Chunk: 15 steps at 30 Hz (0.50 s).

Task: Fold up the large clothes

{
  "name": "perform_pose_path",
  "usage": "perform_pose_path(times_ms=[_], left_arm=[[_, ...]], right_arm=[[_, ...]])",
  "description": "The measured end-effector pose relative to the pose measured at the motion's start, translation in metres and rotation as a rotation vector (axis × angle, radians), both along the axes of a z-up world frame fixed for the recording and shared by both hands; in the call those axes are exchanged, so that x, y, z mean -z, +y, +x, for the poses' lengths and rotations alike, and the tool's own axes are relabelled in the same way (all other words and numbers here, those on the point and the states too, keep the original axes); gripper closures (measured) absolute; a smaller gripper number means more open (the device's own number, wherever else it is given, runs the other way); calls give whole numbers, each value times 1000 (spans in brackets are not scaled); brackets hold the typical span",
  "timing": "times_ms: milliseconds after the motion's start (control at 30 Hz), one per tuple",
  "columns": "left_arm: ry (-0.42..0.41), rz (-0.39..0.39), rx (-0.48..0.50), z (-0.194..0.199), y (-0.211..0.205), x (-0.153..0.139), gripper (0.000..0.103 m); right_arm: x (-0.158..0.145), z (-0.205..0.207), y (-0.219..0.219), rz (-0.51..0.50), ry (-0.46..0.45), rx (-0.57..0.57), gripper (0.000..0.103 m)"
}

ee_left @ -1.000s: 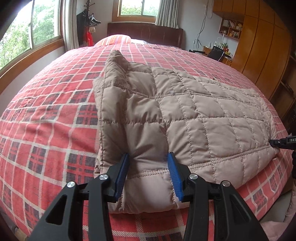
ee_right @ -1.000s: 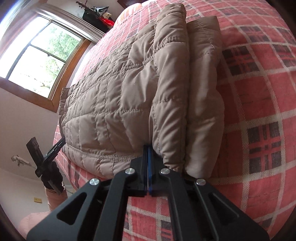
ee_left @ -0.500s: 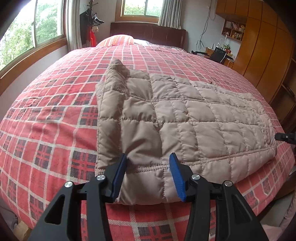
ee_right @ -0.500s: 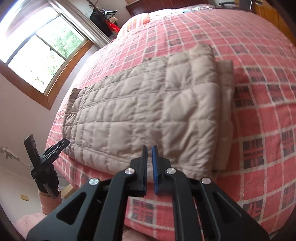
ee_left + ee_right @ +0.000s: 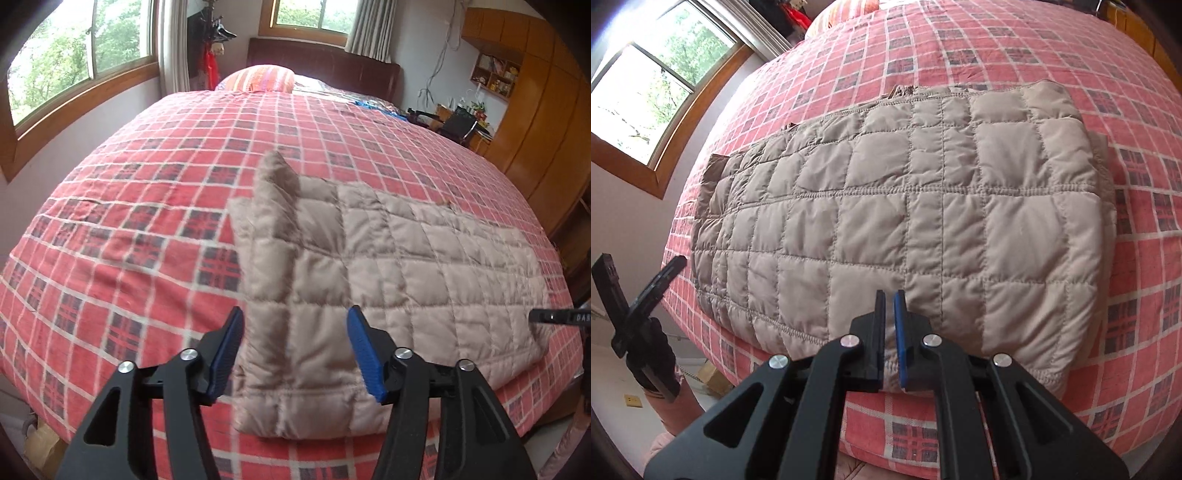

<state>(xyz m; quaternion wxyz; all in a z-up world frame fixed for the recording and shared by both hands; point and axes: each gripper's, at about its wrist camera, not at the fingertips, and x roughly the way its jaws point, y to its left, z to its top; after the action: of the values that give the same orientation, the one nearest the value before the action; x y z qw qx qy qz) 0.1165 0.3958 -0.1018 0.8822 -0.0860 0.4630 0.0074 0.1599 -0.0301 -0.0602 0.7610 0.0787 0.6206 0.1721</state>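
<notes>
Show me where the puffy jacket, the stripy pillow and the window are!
puffy jacket (image 5: 886, 206): right wrist view, middle quilted panel.
stripy pillow (image 5: 260, 77): left wrist view, its top.
window (image 5: 74, 55): left wrist view, on the glass.

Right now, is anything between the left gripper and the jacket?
Nothing visible. The left gripper is open just over the jacket, which lies folded on the bed, with only air between.
</notes>
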Motion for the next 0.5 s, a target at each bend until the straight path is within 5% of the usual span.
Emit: perform_pose_path(times_ms=[500], left_arm=[[121, -124, 31, 33, 45, 53, 26]], right_arm=[[42, 19, 4, -54, 84, 31, 103]])
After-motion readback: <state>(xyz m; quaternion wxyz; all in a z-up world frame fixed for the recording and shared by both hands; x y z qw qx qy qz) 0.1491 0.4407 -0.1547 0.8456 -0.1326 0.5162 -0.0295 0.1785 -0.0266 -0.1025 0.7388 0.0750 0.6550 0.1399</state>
